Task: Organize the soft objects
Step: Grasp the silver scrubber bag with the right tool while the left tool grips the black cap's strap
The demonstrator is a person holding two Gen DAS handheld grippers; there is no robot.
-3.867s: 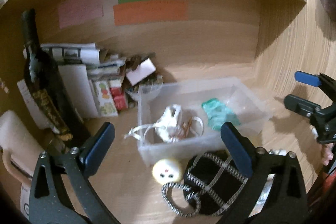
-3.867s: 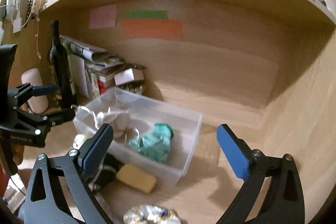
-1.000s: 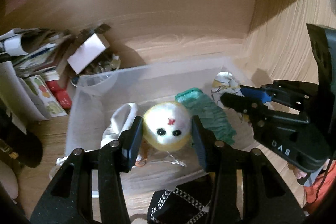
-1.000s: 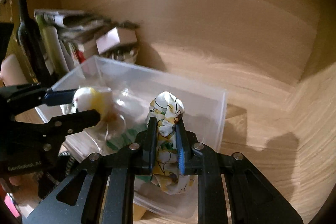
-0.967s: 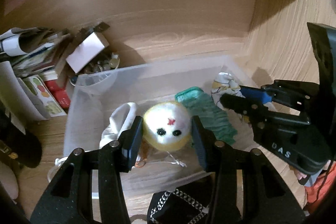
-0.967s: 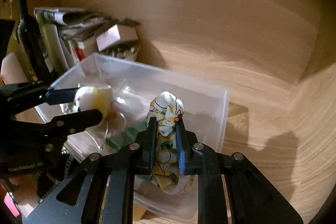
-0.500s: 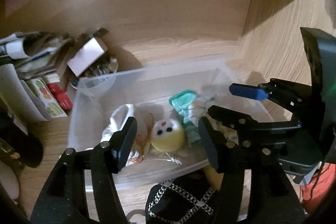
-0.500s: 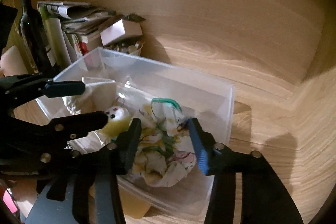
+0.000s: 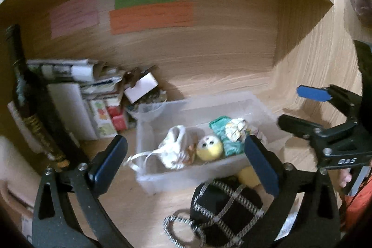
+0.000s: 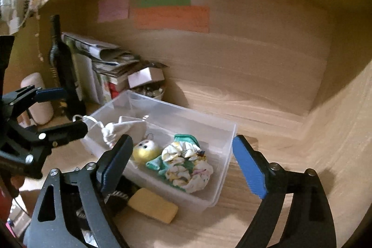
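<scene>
- The left gripper (image 9: 186, 155), low in its own view, has just been opening; its jaws stand wide apart with nothing between them.
- The right gripper (image 10: 183, 164) has likewise just been opening and holds nothing; in the left view its black frame at the right edge reads "DAS" upside down.
- The clear bin (image 10: 209, 127) at centre holds the yellow ball toy (image 10: 145, 151), the floral cloth (image 10: 188, 169), a green cloth (image 9: 229, 145) and a white pouch (image 9: 174, 145).
- The coloured paper strips (image 9: 151, 15) on the back wall are too blurred to read.
</scene>
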